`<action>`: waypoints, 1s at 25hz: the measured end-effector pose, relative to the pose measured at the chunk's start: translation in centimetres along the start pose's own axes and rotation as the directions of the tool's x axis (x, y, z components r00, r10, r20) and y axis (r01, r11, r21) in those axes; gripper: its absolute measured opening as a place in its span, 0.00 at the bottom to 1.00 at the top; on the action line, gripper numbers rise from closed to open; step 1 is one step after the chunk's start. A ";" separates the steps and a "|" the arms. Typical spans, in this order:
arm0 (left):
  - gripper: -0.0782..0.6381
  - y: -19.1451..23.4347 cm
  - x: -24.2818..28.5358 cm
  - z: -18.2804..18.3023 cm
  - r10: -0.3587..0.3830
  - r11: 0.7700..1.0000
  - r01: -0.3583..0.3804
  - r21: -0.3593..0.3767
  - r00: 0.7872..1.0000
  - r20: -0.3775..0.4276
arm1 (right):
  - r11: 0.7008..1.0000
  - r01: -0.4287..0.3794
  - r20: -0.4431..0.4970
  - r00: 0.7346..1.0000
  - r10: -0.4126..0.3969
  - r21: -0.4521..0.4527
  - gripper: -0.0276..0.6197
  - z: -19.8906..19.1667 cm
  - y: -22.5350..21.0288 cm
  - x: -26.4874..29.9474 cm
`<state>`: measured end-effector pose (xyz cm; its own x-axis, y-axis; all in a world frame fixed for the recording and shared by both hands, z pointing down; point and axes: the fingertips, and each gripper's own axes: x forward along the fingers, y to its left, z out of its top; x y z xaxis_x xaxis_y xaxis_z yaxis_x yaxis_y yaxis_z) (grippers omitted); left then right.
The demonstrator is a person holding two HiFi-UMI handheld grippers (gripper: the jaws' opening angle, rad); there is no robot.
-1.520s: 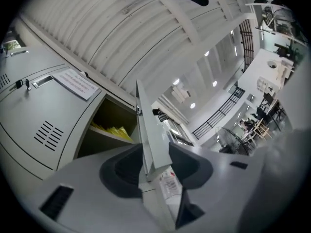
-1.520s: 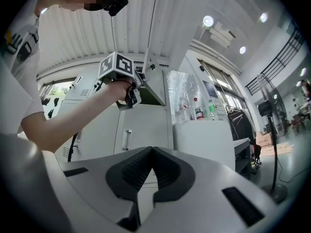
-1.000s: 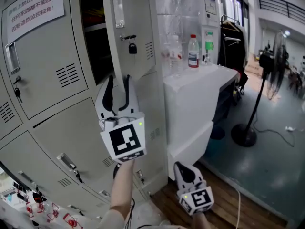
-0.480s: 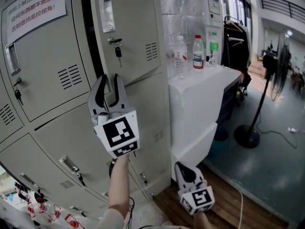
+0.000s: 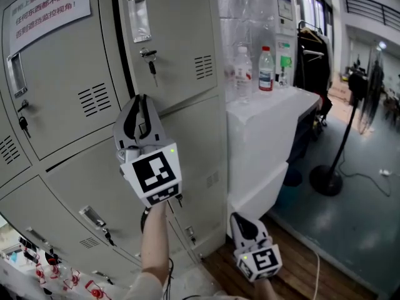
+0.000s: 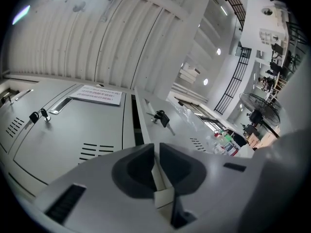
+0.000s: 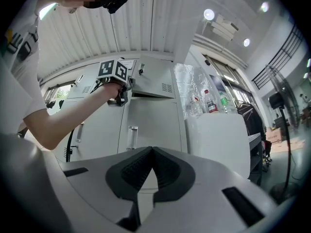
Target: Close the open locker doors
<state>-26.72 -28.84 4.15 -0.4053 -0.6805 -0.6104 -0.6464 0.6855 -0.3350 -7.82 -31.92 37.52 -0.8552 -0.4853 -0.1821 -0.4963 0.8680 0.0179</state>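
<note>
The upper right locker door [image 5: 178, 39] stands far left of the white cabinet [image 5: 269, 130]. It is almost shut: a dark gap [image 5: 124, 49] still shows down its left edge. A key [image 5: 152, 69] hangs in its lock, below a handle whose top is cut off by the frame.

The left gripper [image 5: 141, 104] is raised at the door's lower left corner. Its jaws have just been closing and are now clenched to a thin slit, with nothing between them. Whether its tip touches the door cannot be told.

The right gripper [image 5: 241, 221] hangs low and near, right of the lockers, clenched and empty.

On the door left of the gap, a paper notice [image 5: 47, 8] is cut off at the top. Two bottles [image 5: 267, 69] stand on the cabinet in front of clear plastic sheeting, which blurs what is behind them. At the far right a fan [image 5: 361, 83] is dark and hard to make out. Small red and white things at the near left corner are too small to tell.
</note>
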 end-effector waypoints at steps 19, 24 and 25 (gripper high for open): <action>0.14 0.1 2.0 -4.0 -0.041 0.998 0.046 0.032 0.990 -0.137 | 1.000 0.006 -0.038 0.999 -0.005 0.015 0.05 -1.1 0.2 0.9; 0.14 -0.5 2.5 -5.7 -0.049 0.999 0.051 0.010 0.982 -0.181 | 1.000 0.017 -0.044 0.999 -0.017 0.009 0.05 -1.1 -0.4 0.8; 0.14 -0.5 2.5 -6.0 -0.046 0.999 0.049 0.010 0.981 -0.189 | 1.000 0.020 -0.047 0.999 -0.020 0.010 0.05 -1.2 -0.5 0.8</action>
<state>-31.24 -32.43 7.12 -0.4901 -0.7478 -0.4479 -0.6586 0.6543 -0.3717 -8.41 -32.88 38.56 -0.8513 -0.5069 -0.1356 -0.5121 0.8589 0.0045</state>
